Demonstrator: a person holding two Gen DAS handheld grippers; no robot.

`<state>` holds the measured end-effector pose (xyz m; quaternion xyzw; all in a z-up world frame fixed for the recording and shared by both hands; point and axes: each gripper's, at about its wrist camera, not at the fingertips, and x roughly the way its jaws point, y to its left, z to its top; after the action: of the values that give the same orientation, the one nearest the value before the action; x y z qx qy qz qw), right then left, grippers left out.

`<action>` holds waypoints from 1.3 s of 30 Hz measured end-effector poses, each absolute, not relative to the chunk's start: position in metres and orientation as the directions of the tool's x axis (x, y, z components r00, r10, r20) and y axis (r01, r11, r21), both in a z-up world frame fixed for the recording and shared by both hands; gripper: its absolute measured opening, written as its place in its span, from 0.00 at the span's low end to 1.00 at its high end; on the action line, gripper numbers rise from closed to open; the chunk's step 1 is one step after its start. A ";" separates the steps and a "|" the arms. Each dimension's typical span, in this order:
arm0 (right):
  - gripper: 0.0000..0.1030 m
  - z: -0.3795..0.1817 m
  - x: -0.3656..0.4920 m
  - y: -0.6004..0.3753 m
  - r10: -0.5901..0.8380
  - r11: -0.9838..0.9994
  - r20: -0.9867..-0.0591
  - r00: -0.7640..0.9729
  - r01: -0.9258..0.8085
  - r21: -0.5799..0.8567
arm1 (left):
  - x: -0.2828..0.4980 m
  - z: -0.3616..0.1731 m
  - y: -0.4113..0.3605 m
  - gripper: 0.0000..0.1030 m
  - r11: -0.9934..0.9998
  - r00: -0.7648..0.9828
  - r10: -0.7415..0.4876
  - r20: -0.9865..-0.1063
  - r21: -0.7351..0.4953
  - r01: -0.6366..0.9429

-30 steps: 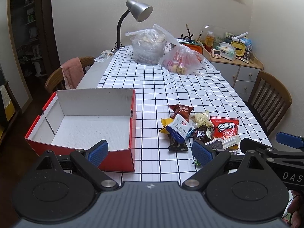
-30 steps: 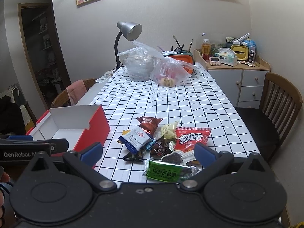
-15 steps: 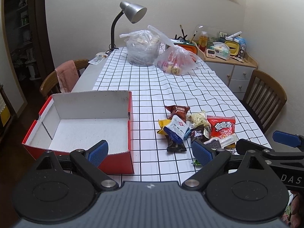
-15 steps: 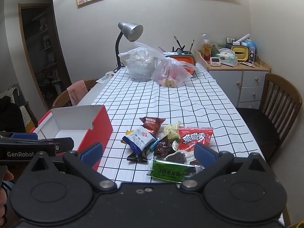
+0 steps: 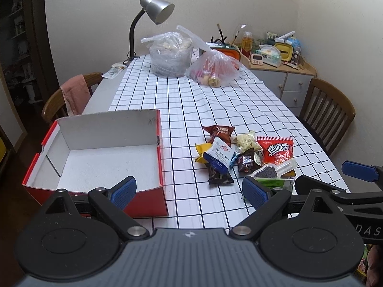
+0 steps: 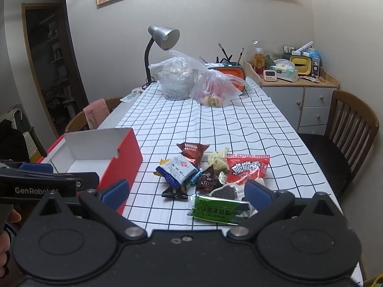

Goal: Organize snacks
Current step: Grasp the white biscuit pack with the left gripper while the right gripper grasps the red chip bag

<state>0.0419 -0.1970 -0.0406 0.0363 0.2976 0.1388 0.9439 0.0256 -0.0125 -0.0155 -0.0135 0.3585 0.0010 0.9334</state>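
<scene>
**Snack sort: nothing boxed yet**

We're at the start, by the look of it. The red box [image 5: 100, 153] sits at the table's near left w/ its white inside bare, no packet in it. All the snacks lie in one loose pile [image 5: 241, 153] on the checked cloth [image 5: 186, 100], to the right of the box & apart from it: red packet [image 6: 246, 168], blue-white packet [image 6: 178, 171], brown packet [image 6: 192, 149], dark ones, plus the green packet [image 6: 221, 209] nearest us.

Left gripper [image 5: 189, 189] is spread wide, nothing btwn its blue pads, hovering over the box's near corner. Right gripper [image 6: 186, 190] likewise wide apart & empty, held above the green packet, not touching as far as we can tell.

Left to do, in our judgement: everything. Each packet needs picking & placing in the box; green one looks the likely first grab. Two plastic bags [image 5: 191, 57] at the far end are prob. not part of it.
</scene>
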 end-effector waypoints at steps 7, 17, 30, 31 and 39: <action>0.98 -0.057 0.067 -0.215 0.296 0.955 -0.574 0.764 -0.247 0.163 | 0.046 -0.024 -0.025 0.93 1.000 0.720 0.016 -0.694 -0.008 -0.030; 0.97 -0.082 0.112 -0.245 0.294 0.954 -0.599 0.745 -0.267 0.136 | 0.088 -0.041 -0.046 0.93 1.000 0.719 0.023 -0.695 0.013 -0.020; 0.92 -0.124 0.176 -0.267 0.268 0.958 -0.670 0.692 -0.267 0.108 | 0.160 -0.088 -0.084 0.93 0.963 0.687 0.039 -0.725 0.211 0.167; 0.92 -0.126 0.180 -0.267 0.268 0.957 -0.673 0.689 -0.274 0.100 | 0.164 -0.094 -0.088 0.93 0.953 0.686 0.050 -0.726 0.241 0.185; 0.91 -0.143 0.222 -0.268 0.257 0.955 -0.708 0.657 -0.284 0.083 | 0.198 -0.127 -0.102 0.93 0.909 0.657 0.105 -0.746 0.341 0.242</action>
<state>0.2221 -0.2681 -0.1432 -0.0175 0.3862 0.1488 0.9102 0.1976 -0.1021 -0.1273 0.2102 0.4123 -0.0386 0.8856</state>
